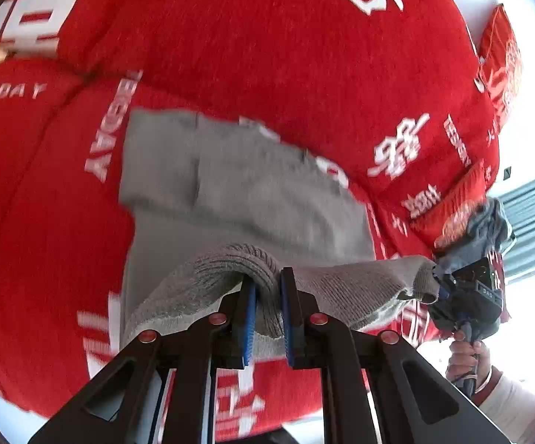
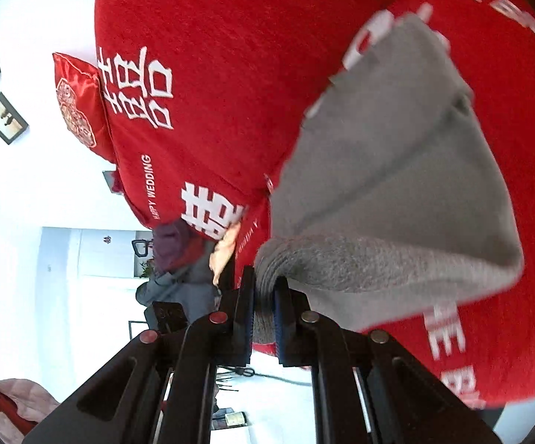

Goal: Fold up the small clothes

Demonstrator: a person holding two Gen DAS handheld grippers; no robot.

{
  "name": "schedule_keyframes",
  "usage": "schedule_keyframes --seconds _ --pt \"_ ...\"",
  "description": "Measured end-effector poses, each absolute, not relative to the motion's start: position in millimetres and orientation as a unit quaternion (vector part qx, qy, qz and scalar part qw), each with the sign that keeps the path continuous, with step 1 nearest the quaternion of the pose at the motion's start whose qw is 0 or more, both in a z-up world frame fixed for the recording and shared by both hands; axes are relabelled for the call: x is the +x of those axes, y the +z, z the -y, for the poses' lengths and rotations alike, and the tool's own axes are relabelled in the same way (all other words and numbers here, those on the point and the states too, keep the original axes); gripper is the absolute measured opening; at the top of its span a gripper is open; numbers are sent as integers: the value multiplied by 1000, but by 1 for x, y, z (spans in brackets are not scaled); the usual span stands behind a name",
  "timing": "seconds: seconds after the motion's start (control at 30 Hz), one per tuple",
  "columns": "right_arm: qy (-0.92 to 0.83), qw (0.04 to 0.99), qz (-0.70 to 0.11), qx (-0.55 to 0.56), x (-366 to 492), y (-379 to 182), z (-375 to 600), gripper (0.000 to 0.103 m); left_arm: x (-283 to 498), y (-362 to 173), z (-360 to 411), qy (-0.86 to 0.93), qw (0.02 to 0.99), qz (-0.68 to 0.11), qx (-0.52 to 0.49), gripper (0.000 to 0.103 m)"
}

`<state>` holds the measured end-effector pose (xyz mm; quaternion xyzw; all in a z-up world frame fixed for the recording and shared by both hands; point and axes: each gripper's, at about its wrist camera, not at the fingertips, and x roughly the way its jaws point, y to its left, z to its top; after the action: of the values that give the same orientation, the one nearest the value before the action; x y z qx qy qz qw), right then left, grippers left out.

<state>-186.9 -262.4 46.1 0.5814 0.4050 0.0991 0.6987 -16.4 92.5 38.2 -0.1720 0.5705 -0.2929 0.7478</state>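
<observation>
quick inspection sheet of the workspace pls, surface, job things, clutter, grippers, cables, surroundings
surface: red blanket with white lettering.
job's things: grey garment, near ribbed edge lifted, rest lying on the blanket.
clutter: bundle of clothes past the blanket's edge; red pillow.
grippers: left gripper shut on the ribbed edge; right gripper shut on the same edge further along.
cables: dark cord on the white floor.
surroundings: white wall, framed pictures, white door.
</observation>
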Motion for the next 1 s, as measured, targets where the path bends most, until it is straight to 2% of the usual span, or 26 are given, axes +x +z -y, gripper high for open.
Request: schedule_keyframes --seconds 0.2,0.37,0.5,0.53,0.57,0.6,0.63,0.7,0.73,1.0 --pt "106 694 -409 583 -110 36 302 10 55 38 -58 -268 769 -555 -171 13" --pt "117 712 -397 568 -47 21 337 7 113 5 -29 -206 793 -554 -149 13" --pt "59 706 -450 545 -5 -17 361 7 137 -19 -21 -135 795 -581 -114 14" --pt "38 708 -475 522 2 -24 363 9 138 -22 -20 -133 791 -588 -107 17" --pt "19 711 -500 494 6 -28 363 11 138 -23 -19 -131 790 -592 -89 37" --pt "11 714 -517 472 10 -30 362 11 136 -23 -17 -124 793 -593 -65 70" --pt "2 719 -537 442 11 -31 360 12 133 -23 -17 -116 798 -590 -39 79" --pt "-7 729 -565 386 11 -29 355 41 132 -25 -12 -128 796 -592 2 80" --pt "-4 733 -574 366 12 -29 353 62 134 -29 -11 -132 790 -599 10 80" --pt "2 727 -606 323 37 -48 355 63 168 -88 5 -144 733 -665 4 79"
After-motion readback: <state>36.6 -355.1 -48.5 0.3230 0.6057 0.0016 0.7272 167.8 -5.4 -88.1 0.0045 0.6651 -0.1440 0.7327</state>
